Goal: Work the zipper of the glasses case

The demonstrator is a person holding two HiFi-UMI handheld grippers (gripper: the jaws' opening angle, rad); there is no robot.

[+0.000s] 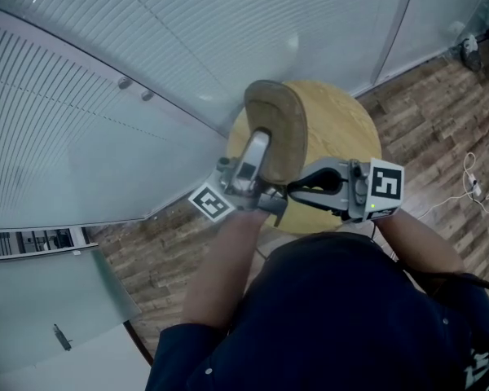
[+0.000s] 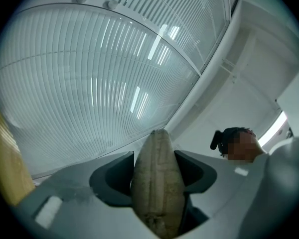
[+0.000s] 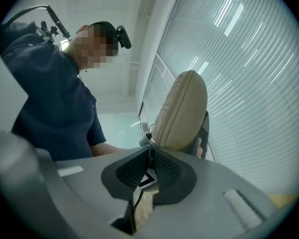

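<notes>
Two claws are set on the glasses case [image 1: 277,129], which is held on end above the round desk [image 1: 346,129]: the left claw [image 1: 257,155] is clamped around its body, while the right claw [image 1: 293,190] is clenched shut at its lower edge.

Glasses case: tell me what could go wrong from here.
1. The glasses case is held in the air only by the left gripper, jaws on its rounded sides; a tug could twist it or slide it out onto the table.
2. The right gripper is shut at the case's lower end on very little; it may slip off.
</notes>
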